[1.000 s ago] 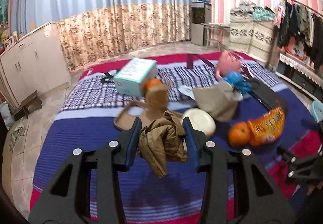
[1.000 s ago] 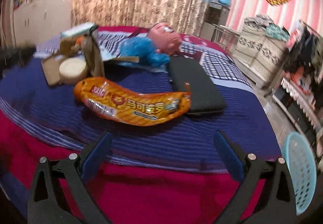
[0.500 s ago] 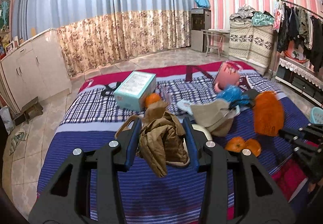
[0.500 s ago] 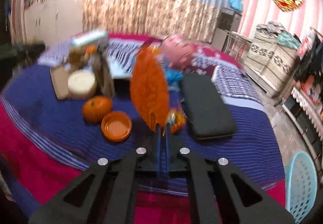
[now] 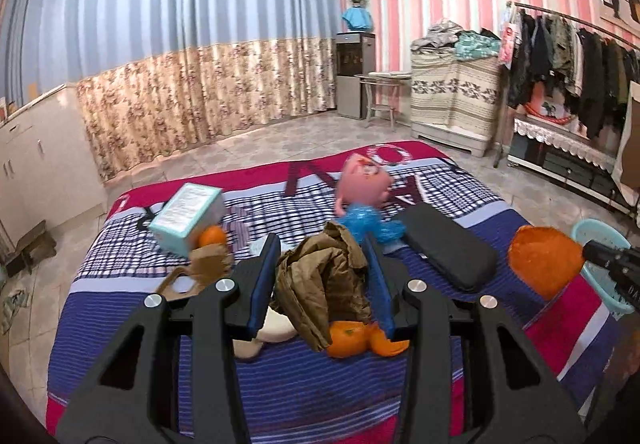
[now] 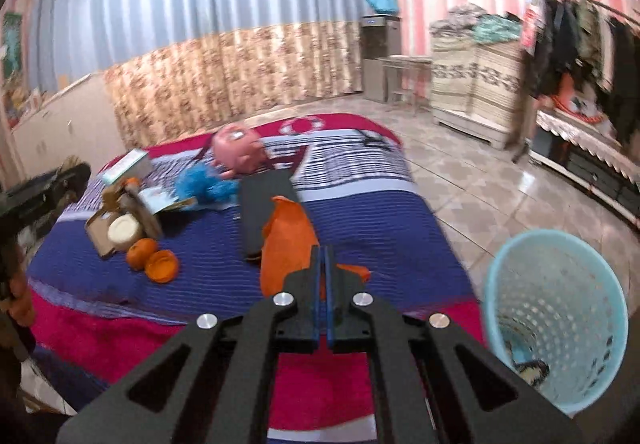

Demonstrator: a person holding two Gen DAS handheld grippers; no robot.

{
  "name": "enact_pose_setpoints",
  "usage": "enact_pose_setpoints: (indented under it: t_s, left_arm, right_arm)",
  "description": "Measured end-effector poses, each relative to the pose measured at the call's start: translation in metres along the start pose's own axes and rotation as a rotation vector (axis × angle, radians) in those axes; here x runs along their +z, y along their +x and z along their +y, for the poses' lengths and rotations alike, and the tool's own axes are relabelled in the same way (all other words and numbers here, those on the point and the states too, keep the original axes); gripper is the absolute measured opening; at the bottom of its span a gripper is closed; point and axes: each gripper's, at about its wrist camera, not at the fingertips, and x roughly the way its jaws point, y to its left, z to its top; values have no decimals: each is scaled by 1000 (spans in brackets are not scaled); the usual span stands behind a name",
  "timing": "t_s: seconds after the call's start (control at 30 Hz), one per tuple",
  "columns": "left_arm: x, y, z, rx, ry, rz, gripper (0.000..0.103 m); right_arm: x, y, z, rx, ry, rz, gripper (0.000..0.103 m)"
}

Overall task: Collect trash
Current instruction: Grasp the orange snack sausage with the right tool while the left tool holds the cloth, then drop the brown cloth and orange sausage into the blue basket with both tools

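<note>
My left gripper (image 5: 326,260) is shut on a crumpled brown paper bag (image 5: 324,284) and holds it above the bed. My right gripper (image 6: 323,256) is shut on an orange snack wrapper (image 6: 286,244), lifted over the bed's near edge; the wrapper also shows in the left wrist view (image 5: 546,260). A light blue trash basket (image 6: 554,316) stands on the floor to the right of the bed, with some trash inside. An orange (image 6: 141,247) and an orange peel (image 6: 162,266) lie on the blue striped blanket (image 6: 200,240).
On the bed lie a black flat case (image 5: 448,248), a pink and blue plush toy (image 6: 236,156), a teal box (image 5: 186,212), a cardboard tray (image 6: 98,234) with a white round lid (image 6: 122,230), and brown paper. Tiled floor, a clothes rack and cabinets surround the bed.
My right gripper shut on the orange wrapper, lifted it off the bed and swung right toward the basket. My left gripper rose with the brown bag still held.
</note>
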Motion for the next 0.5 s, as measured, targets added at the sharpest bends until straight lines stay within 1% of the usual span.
enact_pose_setpoints:
  t_s: [0.13,0.3,0.33,0.5]
  left_arm:
    - [5,8,-25,-35,15,8,41]
    - [11,16,-71,-88,57,0,41]
    - [12,18,-78,-98,63,0,41]
    - [11,26,-138,-167,114,-1,41]
  right_arm:
    - [4,-12,-32,-69,43,-30,2]
    - [-1,-26,-81,-176,119,-54,2]
    - [-3,-30,-95,-212,138,-57,2]
    - [-11,-45,-144,-328,205,-68,2]
